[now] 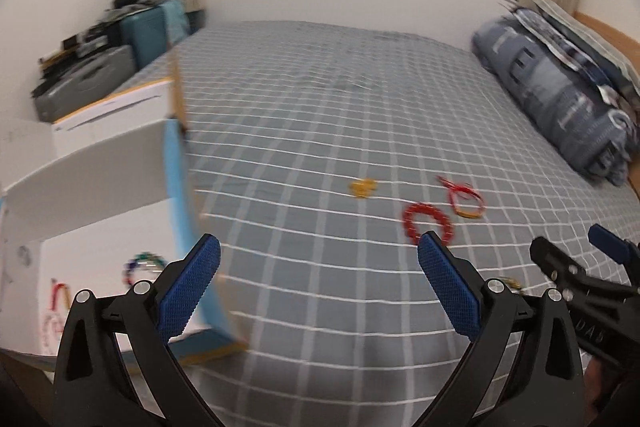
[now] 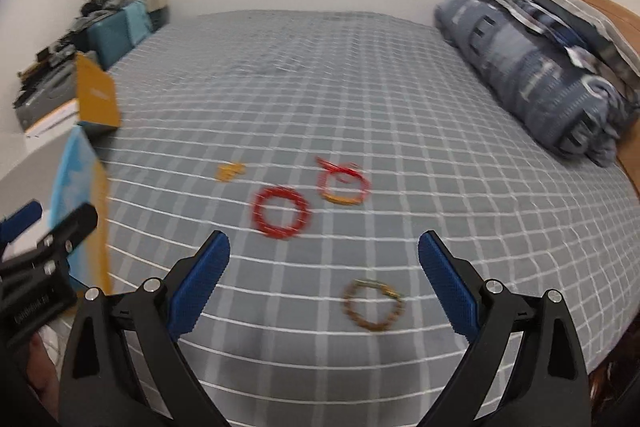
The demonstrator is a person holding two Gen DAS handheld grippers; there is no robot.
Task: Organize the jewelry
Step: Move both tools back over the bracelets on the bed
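On the grey checked bed lie a red bead bracelet, a red-and-orange cord bracelet, a small orange piece and a brown bead bracelet. An open white box at the left holds a multicoloured bead bracelet and a red string piece. My left gripper is open and empty beside the box, with the red bracelet past its right finger. My right gripper is open and empty, above the brown bracelet.
The box's raised lid and blue-edged flap stand at the left. A folded blue quilt lies along the bed's right side. Suitcases and clutter stand by the far left wall. The bedsheet stretches ahead.
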